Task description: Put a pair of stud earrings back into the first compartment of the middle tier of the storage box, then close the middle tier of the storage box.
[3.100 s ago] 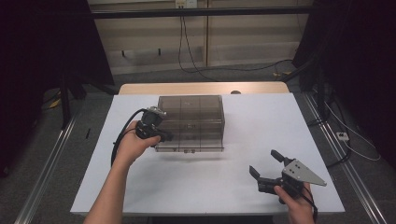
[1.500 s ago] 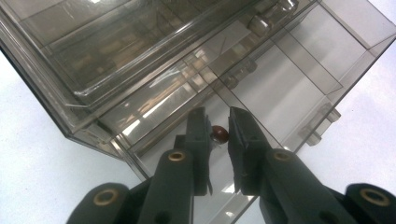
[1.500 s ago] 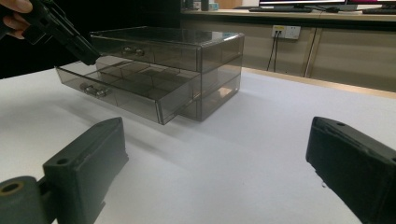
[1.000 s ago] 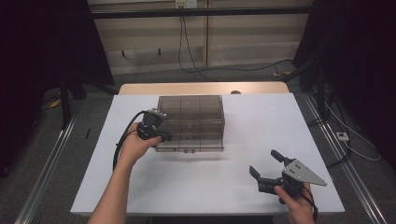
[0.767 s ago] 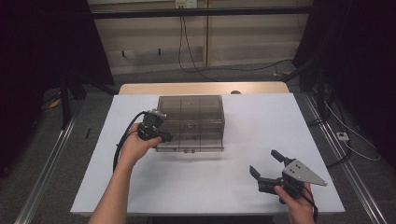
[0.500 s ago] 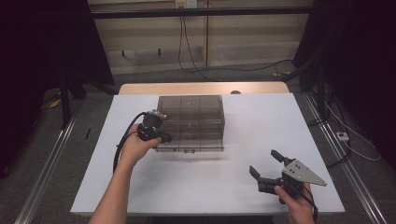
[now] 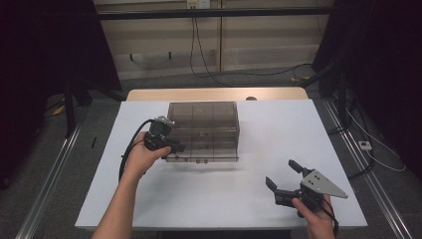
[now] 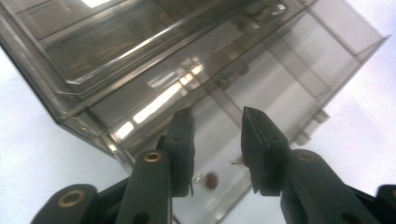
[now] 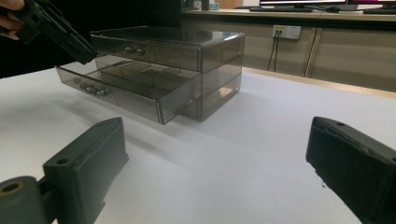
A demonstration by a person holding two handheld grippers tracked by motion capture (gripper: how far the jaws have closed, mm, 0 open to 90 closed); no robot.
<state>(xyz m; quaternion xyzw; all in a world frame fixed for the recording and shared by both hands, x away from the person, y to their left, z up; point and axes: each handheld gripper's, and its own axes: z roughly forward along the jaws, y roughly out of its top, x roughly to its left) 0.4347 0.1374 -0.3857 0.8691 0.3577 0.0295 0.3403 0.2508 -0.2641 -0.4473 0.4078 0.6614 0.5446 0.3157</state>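
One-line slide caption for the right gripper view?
Smoky clear drawer cabinet with lower drawer pulled out on the white table; left hand-held gripper at its upper corner, right hand-held gripper's jaws wide apart.

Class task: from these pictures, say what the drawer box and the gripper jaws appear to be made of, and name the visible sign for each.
Drawer box: likely smoke-tinted clear plastic, glossy; the inner dividers show through its walls and lamp glare streaks them. Its drawer knobs look like shiny metal, though that is uncertain. Left gripper jaws: matte black, probably moulded plastic, with brass-coloured rivets at the joints.
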